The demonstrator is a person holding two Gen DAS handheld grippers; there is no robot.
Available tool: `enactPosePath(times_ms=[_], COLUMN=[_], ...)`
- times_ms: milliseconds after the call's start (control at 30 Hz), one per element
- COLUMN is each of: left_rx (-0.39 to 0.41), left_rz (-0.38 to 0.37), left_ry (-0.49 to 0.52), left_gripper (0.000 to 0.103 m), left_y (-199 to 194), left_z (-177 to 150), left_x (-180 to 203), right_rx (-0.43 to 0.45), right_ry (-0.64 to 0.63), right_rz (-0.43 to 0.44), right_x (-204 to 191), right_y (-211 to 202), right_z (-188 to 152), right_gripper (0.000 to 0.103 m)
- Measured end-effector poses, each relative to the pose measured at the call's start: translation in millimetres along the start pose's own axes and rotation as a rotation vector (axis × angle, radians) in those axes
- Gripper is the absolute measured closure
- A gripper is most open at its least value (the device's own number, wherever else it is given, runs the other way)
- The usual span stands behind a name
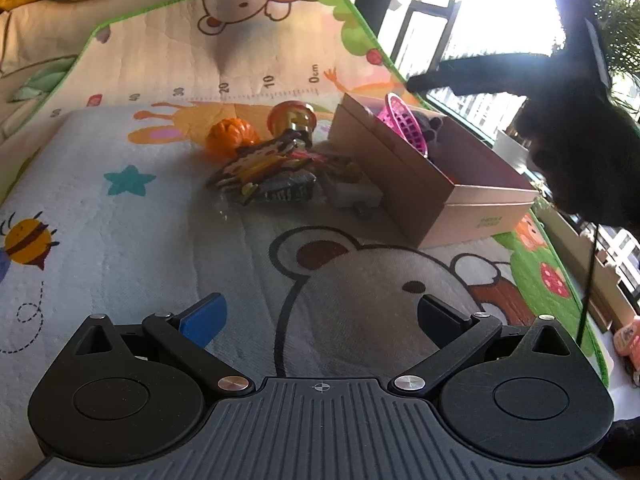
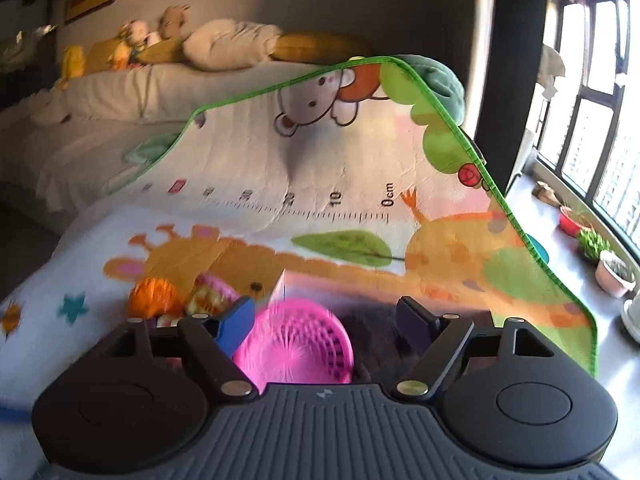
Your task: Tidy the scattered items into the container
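Observation:
A brown cardboard box (image 1: pixel 400 184) stands on the cartoon play mat (image 1: pixel 120 220). Inside it lie a pink plastic basket (image 1: pixel 400 120) and a grey soft thing (image 1: pixel 434 128). Left of the box are an orange pumpkin toy (image 1: pixel 228 136), a gold and red cup toy (image 1: pixel 292 120), a heap of snack packets (image 1: pixel 264 164) and a small white toy car (image 1: pixel 356 196). My left gripper (image 1: pixel 320 312) hovers open over the mat, well short of the heap. My right gripper (image 2: pixel 325 320) stands open over the box, the pink basket (image 2: pixel 296 344) below its jaws and untouched by the pads.
The mat's green edge (image 2: pixel 532 240) runs close to the box's right side. Beyond it a window sill holds potted plants (image 2: pixel 612 272). A bed with pillows and stuffed toys (image 2: pixel 224 44) lies behind the mat. A black cable (image 1: pixel 588 280) hangs at right.

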State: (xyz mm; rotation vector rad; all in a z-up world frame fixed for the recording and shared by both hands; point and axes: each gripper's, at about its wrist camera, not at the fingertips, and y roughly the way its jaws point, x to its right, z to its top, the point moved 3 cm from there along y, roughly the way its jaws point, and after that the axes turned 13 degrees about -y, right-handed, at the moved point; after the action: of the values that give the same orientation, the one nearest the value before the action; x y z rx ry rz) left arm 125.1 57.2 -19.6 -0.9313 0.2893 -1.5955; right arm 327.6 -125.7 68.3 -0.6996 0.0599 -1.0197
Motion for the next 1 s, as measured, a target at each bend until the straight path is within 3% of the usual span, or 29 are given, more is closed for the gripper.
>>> enactPosePath(times_ms=[233,333,433,533,667,700,733,767,833,933,1000], left_rx=[0.011,0.011,0.008,0.014,0.054,0.06,0.063,0.063,0.066,0.074,0.08], left_rz=[0.006,0.006,0.003,0.007,0.058,0.072,0.08,0.086,0.094,0.097,0.087], left_ry=[-0.007,-0.019,-0.021,-0.009,0.016,0.019,0.019,0.015,0.007,-0.003,-0.01], left_gripper=[0.0,0.0,0.0,0.0,0.0,0.0,0.0,0.0,0.0,0.0,0.0], left_y=[-7.1,-4.4,1.2,5.6,4.6,3.7,3.1,1.8,-1.3,-7.9,-12.7], left_z=[0.9,3.3,4.8,5.1,5.3,5.8,6.2,6.9,7.3,8.1,8.2], left_x=[-4.6,-8.9,-10.0,-7.5,-8.1,-9.6,-11.5,-14.1,-18.3,-22.9,-24.8], right_rx=[-0.111,-0.169,-0.17,-0.128,-0.024,-0.011,-0.009,-0.017,-0.032,-0.074,-0.14], right_ry=[-0.12,-0.088,-0.022,-0.048,-0.079,-0.087,-0.095,-0.1,-0.086,-0.039,-0.017], right_rz=[-0.085,-0.092,-0.094,-0.124,-0.01,0.04,0.098,0.157,0.217,0.201,0.186], right_x=[3.7,20.5,35.8,31.1,-6.7,-18.5,-31.9,-45.5,-65.8,-78.9,-84.1], right_y=[42.4,42.8,32.1,17.4,-6.1,-8.6,-9.2,-7.0,3.2,32.1,59.2], right_z=[-9.7,-28.3,-36.6,-31.8,-13.0,-8.8,-4.9,-1.0,7.2,22.2,29.7], right_gripper=[0.025,0.025,0.024,0.024,0.025,0.036,0.054,0.058,0.058,0.048,0.048])
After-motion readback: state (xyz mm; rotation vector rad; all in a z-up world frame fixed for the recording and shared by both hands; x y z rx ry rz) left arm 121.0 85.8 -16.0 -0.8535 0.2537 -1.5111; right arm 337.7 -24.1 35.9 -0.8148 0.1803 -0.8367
